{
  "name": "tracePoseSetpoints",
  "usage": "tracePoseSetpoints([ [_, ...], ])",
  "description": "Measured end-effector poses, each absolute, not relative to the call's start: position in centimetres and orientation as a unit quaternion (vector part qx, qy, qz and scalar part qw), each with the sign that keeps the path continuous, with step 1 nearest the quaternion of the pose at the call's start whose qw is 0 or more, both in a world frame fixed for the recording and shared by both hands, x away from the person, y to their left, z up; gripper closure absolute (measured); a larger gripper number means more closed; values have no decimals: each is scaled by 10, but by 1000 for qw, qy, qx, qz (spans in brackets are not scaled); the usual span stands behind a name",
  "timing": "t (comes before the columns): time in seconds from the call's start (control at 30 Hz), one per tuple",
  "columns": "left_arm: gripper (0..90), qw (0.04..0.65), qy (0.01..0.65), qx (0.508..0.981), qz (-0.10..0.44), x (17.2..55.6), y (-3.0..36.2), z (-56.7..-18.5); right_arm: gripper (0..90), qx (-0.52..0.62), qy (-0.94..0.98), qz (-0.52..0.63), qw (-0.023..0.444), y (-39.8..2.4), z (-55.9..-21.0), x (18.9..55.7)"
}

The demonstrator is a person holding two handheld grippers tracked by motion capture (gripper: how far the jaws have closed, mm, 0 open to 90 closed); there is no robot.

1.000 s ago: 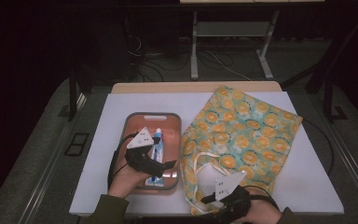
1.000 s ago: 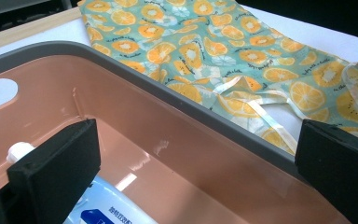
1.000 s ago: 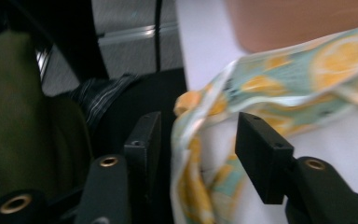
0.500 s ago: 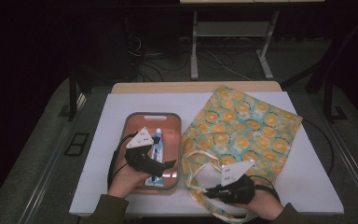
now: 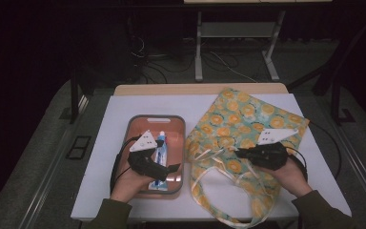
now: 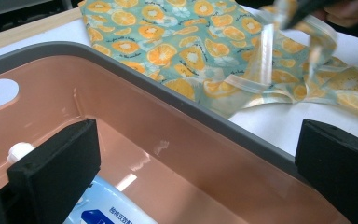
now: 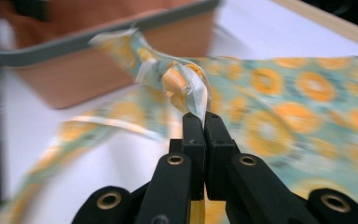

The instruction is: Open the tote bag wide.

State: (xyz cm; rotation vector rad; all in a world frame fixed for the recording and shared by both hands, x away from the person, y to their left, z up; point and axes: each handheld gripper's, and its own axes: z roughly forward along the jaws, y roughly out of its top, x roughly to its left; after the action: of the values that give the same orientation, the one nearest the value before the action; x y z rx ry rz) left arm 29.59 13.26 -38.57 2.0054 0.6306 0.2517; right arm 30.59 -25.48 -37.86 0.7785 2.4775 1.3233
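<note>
A fabric bag with an orange-slice print lies on the right half of the white table. My right gripper hovers over its near part, shut on a pale bag handle that lifts off the cloth. To the left stands a salmon tray with a grey rim, holding a blue-and-white tube. My left gripper hangs over the tray's near end, jaws wide open. In the left gripper view the tube and its white cap lie by the left jaw, untouched.
The white board covers a wooden table whose far edge shows behind it. Loose handle loops trail toward the near edge. Beyond the table are floor cables and a stand's metal legs.
My right gripper has moved from the near table edge up and to the right, drawing the bag handle along. The left gripper has stayed over the tray.
</note>
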Motion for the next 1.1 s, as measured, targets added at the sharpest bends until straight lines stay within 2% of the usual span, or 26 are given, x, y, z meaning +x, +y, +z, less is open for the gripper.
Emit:
tracePoseSetpoints([
  [0.27,0,489,259,826,104,296,132,-386,885,351,825,414,157,-297,-395,350],
  [0.47,0,489,259,826,104,296,132,-386,885,405,811,387,170,-320,-410,373],
  [0.8,0,488,259,827,104,296,132,-386,877,460,806,336,159,-337,-447,394],
  [0.87,0,488,259,827,104,295,131,-386,815,463,808,332,152,-339,-450,395],
  [0.93,0,488,259,827,104,295,131,-386,659,472,800,341,146,-340,-449,395],
  [1.1,0,489,259,827,103,295,131,-386,376,483,771,393,132,-344,-432,390],
])
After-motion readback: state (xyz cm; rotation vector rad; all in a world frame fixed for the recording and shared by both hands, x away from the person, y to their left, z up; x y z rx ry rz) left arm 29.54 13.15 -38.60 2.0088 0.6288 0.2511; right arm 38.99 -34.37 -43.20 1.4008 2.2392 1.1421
